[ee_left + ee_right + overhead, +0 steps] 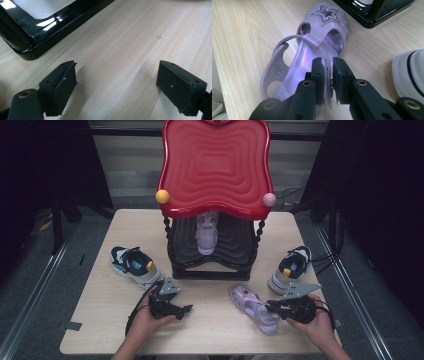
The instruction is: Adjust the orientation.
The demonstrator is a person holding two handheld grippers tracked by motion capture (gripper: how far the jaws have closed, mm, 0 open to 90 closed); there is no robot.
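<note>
A lilac sandal (252, 307) with a star on its toe (325, 15) lies on the wooden table in front of the rack. My right gripper (272, 307) (327, 67) is shut on the sandal's side wall near the heel, one pad inside the shoe and one outside. A second lilac sandal (206, 232) stands on the rack's lower black shelf. At the front left, my left gripper (186, 310) (116, 82) rests low over bare wood, open wide with nothing between its pads.
The rack (215, 165) has a red wavy top and a black base (50, 25) (374, 12) at the table's middle back. A navy and white sneaker (134, 265) lies to its left. Its mate (290, 267) (412, 72) lies to the right, close to my right gripper.
</note>
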